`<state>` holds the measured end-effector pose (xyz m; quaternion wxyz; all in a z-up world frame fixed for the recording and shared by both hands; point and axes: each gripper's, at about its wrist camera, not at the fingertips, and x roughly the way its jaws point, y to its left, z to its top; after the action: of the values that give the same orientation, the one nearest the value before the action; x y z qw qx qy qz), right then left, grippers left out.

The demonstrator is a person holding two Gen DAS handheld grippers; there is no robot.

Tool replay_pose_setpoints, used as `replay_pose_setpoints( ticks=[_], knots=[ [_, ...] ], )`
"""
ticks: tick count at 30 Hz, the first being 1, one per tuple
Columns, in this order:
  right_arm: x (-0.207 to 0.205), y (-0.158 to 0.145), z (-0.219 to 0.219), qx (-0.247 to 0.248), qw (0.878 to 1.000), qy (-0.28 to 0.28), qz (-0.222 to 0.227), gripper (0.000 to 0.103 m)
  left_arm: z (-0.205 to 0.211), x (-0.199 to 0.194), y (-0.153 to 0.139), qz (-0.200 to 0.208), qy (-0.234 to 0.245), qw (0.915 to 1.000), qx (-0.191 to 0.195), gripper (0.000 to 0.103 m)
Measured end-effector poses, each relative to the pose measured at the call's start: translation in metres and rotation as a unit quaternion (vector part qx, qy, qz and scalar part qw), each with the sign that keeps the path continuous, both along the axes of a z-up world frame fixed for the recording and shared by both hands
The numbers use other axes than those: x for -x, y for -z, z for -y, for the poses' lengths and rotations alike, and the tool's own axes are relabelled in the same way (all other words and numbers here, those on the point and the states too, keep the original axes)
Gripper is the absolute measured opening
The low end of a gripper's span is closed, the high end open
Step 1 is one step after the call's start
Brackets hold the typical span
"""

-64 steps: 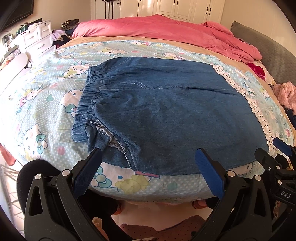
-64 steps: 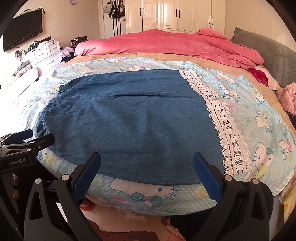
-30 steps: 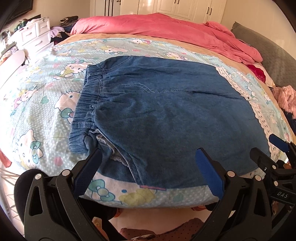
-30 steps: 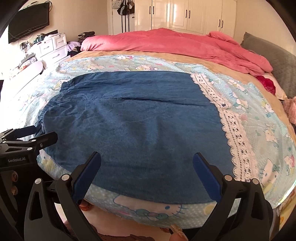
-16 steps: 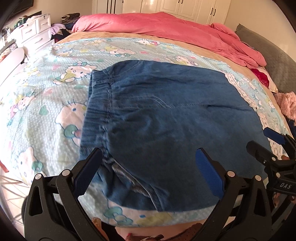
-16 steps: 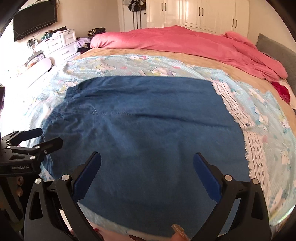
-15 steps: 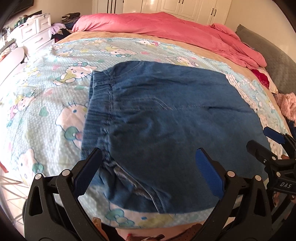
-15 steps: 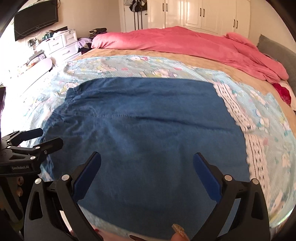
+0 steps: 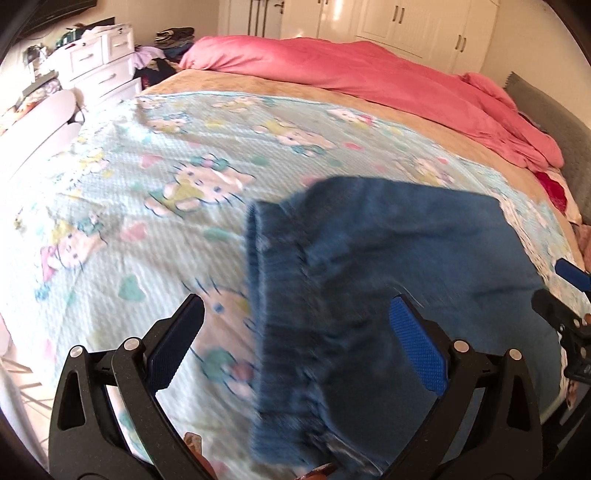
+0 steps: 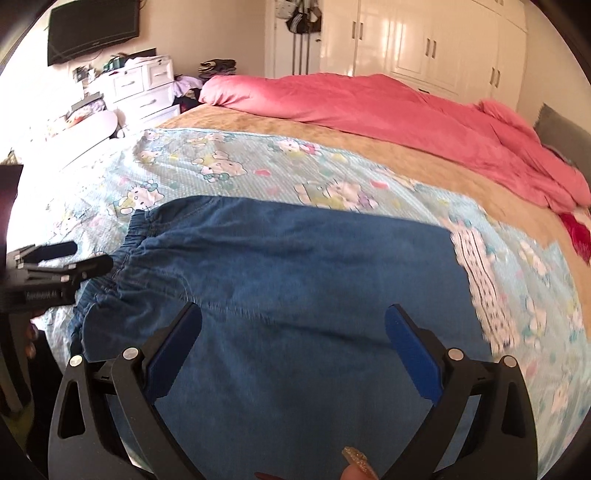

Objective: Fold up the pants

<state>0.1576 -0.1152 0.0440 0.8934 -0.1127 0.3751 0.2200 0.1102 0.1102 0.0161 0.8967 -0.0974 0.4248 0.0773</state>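
Observation:
Blue denim pants (image 10: 295,273) lie flat on the cartoon-print bedspread (image 10: 229,166), elastic waistband (image 9: 266,295) to the left and white lace hem (image 10: 480,277) to the right. In the left wrist view the pants (image 9: 388,258) are blurred. My left gripper (image 9: 295,332) hangs open over the waistband edge, one finger above the bedspread (image 9: 147,221) and one above the denim. My right gripper (image 10: 293,343) is open above the middle of the pants, holding nothing. Each gripper also shows in the other's view: the left gripper (image 10: 90,254) at the waistband, the right gripper (image 9: 550,282) at the far right.
A pink duvet (image 10: 369,103) is heaped along the far side of the bed. White drawers (image 10: 144,88) and a wall TV (image 10: 92,29) stand at the left, with wardrobe doors (image 10: 424,40) behind. A grey cushion (image 9: 546,103) lies at the right. A fingernail (image 10: 356,463) shows at the bottom edge.
Both grippers have moved forward over the bed, so the pants' near edge has passed under them. The left view has swung left, bringing the waistband between its fingers. Both remain open.

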Motion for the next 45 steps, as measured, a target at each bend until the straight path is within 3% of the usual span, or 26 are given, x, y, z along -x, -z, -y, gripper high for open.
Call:
replay_pose_setpoints(
  ticks=[5, 8, 15, 23, 24, 28, 33, 36, 39, 45],
  knots=[
    [-0.025, 0.003, -0.021, 0.009, 1.0, -0.026, -0.002, 0.099, -0.027, -0.027, 0.003, -0.011, -0.023, 0.9997, 0.002, 0.094],
    [-0.038, 0.007, -0.032, 0.022, 0.999, -0.04, 0.003, 0.099, -0.04, -0.045, 0.01, -0.021, -0.022, 0.9993, 0.021, 0.094],
    [-0.083, 0.02, -0.047, 0.03, 0.998, -0.043, -0.026, 0.099, -0.05, -0.082, 0.028, -0.044, -0.003, 0.999, 0.011, 0.094],
    [-0.121, 0.036, -0.061, 0.057, 0.997, -0.043, -0.038, 0.099, -0.039, -0.107, 0.037, -0.041, 0.042, 0.9976, -0.036, 0.094],
    [-0.124, 0.037, -0.063, 0.058, 0.996, -0.046, -0.039, 0.099, -0.038, -0.109, 0.038, -0.04, 0.047, 0.9974, -0.036, 0.092],
    [-0.136, 0.043, -0.073, 0.081, 0.994, -0.062, -0.028, 0.099, -0.036, -0.113, 0.044, -0.034, 0.074, 0.9965, -0.018, 0.051],
    [-0.151, 0.052, -0.085, 0.098, 0.991, -0.087, -0.038, 0.099, -0.039, -0.108, 0.042, -0.015, 0.087, 0.9961, 0.003, 0.03],
    [-0.156, 0.055, -0.094, 0.103, 0.988, -0.105, -0.049, 0.099, -0.042, -0.095, 0.027, 0.021, 0.091, 0.9954, 0.024, 0.027],
    [-0.155, 0.054, -0.105, 0.118, 0.985, -0.121, -0.032, 0.099, -0.036, -0.079, 0.014, 0.049, 0.104, 0.9931, 0.025, 0.026],
    [-0.156, 0.056, -0.12, 0.135, 0.978, -0.155, -0.02, 0.098, -0.025, -0.062, 0.006, 0.066, 0.12, 0.9899, 0.036, 0.025]
  ],
)
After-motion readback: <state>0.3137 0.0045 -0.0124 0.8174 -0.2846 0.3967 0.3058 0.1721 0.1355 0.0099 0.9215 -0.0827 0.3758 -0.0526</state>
